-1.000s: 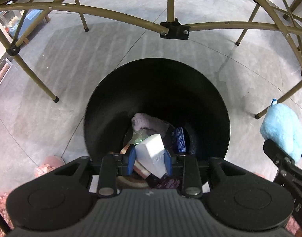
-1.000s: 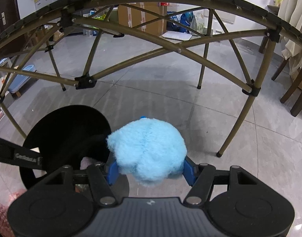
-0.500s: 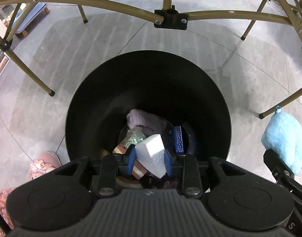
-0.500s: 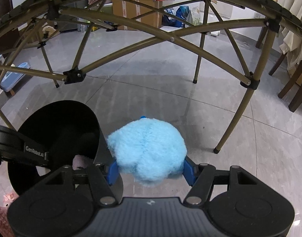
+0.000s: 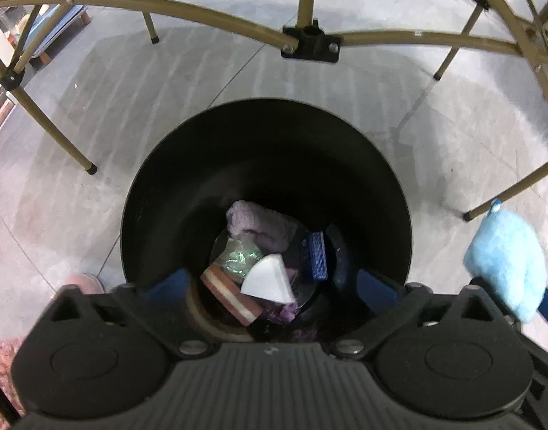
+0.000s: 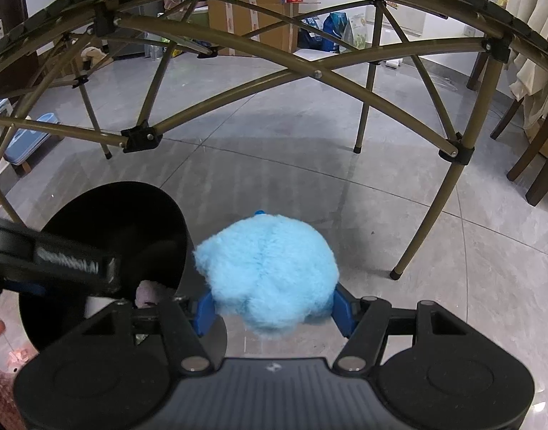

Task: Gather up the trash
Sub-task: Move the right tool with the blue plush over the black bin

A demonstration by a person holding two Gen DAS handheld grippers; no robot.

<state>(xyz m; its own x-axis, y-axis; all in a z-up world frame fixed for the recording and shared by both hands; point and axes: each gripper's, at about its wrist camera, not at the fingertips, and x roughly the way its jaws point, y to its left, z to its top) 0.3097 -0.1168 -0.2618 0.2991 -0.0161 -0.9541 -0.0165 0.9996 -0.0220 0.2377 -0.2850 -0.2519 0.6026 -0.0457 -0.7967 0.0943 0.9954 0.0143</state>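
1. Left claw [image 5: 268, 286] has opened since half a second ago: fingers that were pinching the white wedge [image 5: 267, 280] now stand wide apart at the near rim of the bin [image 5: 388, 193]. Left claw is empty.
2. Wedge has dropped into the bin; it lies on the pile at the bottom, on top of the pink-and-white block [image 5: 231, 295], near the foil wrapper [image 5: 240, 258], purple cloth [image 5: 259, 224] and blue piece [image 5: 317, 256].
3. Meaning: that item looks delivered. Left side is free.
4. Right claw [image 6: 272, 310] is unchanged versus earlier: clamped on the blue fluffy ball [image 6: 267, 272], holding it just right of the bin, outside the rim, above the floor [image 6: 345, 179].
5. Bin has shifted a little in both views compared with the earlier frames; in the right view its mouth sits closer and the left claw's body crosses in front of it.
6. Judgement: the ball goes next. It needs carrying left over the bin mouth before release; letting go here would put it on the floor.
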